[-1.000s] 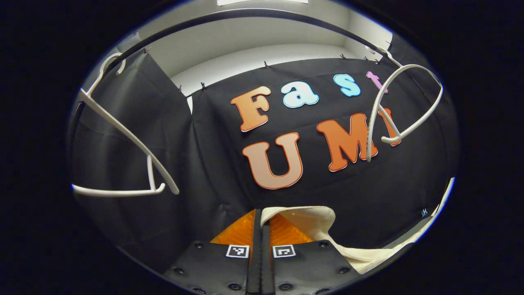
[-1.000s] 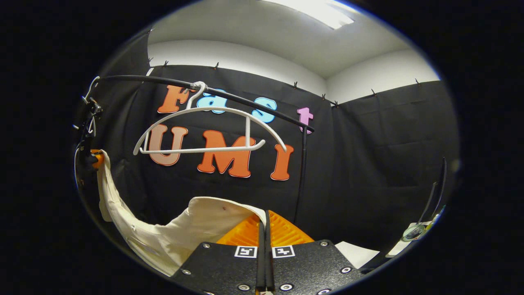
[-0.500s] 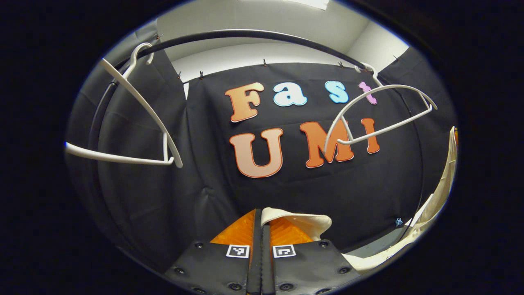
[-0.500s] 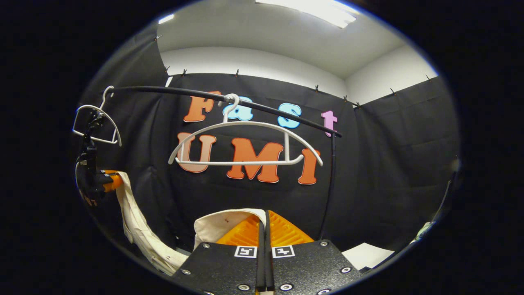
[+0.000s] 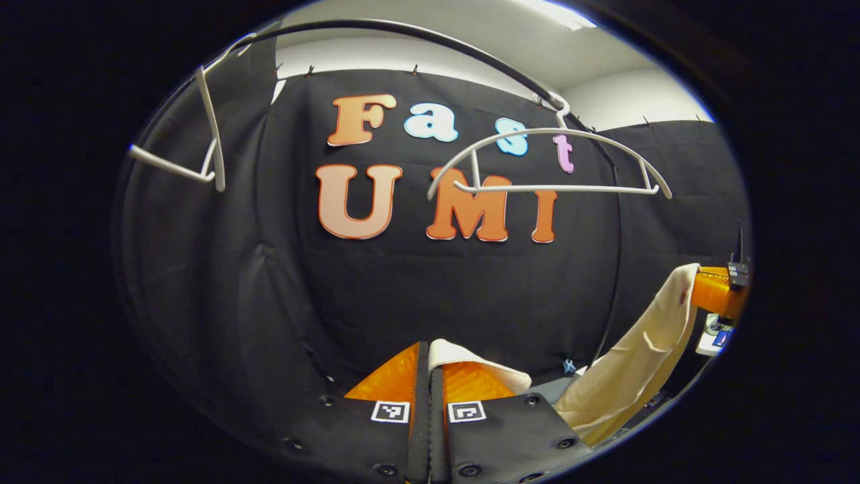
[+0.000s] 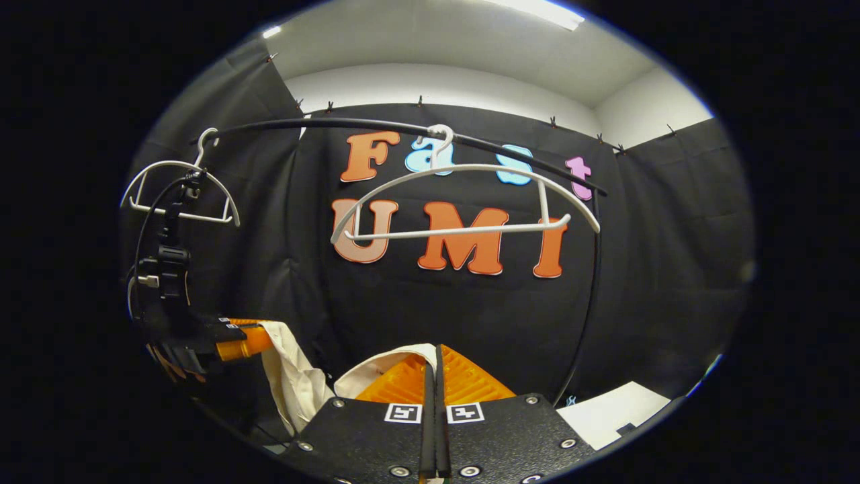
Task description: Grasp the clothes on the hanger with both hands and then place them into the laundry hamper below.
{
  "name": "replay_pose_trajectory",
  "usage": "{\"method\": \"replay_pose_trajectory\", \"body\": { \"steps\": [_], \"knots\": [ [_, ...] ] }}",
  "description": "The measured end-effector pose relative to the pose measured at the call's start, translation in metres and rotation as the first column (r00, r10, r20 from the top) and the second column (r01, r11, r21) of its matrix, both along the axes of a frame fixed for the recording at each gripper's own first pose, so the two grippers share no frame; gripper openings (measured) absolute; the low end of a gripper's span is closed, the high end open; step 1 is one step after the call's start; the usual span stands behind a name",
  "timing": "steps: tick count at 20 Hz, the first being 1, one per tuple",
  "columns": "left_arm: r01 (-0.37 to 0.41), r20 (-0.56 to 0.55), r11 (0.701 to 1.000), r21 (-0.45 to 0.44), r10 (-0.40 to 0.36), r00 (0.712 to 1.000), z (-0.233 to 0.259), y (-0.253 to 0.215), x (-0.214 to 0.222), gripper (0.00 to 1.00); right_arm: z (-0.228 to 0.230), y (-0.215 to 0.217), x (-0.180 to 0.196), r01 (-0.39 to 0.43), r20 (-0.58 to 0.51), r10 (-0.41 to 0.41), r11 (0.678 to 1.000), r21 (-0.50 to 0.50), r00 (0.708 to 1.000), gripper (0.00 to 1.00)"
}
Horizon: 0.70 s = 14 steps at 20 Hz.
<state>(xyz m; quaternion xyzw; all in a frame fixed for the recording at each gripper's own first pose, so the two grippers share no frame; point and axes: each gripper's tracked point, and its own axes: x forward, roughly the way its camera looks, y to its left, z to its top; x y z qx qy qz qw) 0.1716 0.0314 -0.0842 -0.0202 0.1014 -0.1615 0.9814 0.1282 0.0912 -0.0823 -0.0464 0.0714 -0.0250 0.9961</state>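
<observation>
A cream-coloured garment [image 5: 638, 363] hangs slack between my two grippers, off the hangers. In the left gripper view my left gripper [image 5: 428, 359] is shut on one edge of the cloth, and the right gripper [image 5: 719, 292] holds the other end at the far right. In the right gripper view my right gripper [image 6: 433, 363] is shut on a fold of the garment [image 6: 292, 373], and the left gripper [image 6: 238, 343] pinches it at the lower left. Two bare white hangers [image 6: 463, 202] [image 6: 178, 195] hang on the black rail [image 6: 376, 128].
The black rail [image 5: 416, 33] arches overhead with the white hangers [image 5: 551, 161] [image 5: 201, 134] on it. A thin black upright post [image 6: 591, 282] carries the rail's right end. A white surface [image 6: 615, 410] lies at the lower right.
Both grippers have come down and away from the rail with the garment. The hangers now sit higher in both views, and the cloth between the grippers sags lower.
</observation>
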Motion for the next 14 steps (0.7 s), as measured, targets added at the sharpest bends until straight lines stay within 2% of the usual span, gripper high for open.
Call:
{"method": "replay_pose_trajectory", "body": {
  "steps": [3,8,9,14],
  "knots": [
    [0.038,-0.090,0.999,0.016,-0.037,0.995,-0.041,-0.017,-0.019,0.07,-0.049,-0.002,-0.009,0.052,-0.097,-0.047,0.997,0.054,0.994,0.00],
    [0.123,-0.258,0.991,0.051,-0.106,0.960,-0.111,-0.037,-0.049,0.07,-0.129,-0.005,-0.025,0.123,-0.262,-0.101,0.990,0.070,0.960,0.00],
    [0.132,-0.295,0.989,0.061,-0.109,0.949,-0.124,-0.037,-0.053,0.10,-0.145,-0.007,-0.030,0.127,-0.294,-0.101,0.989,0.069,0.951,0.00],
    [0.117,-0.488,0.991,0.064,-0.072,0.870,-0.194,-0.025,-0.083,0.07,-0.216,-0.013,-0.060,0.201,-0.470,-0.122,0.972,0.122,0.874,0.00]
  ]
}}
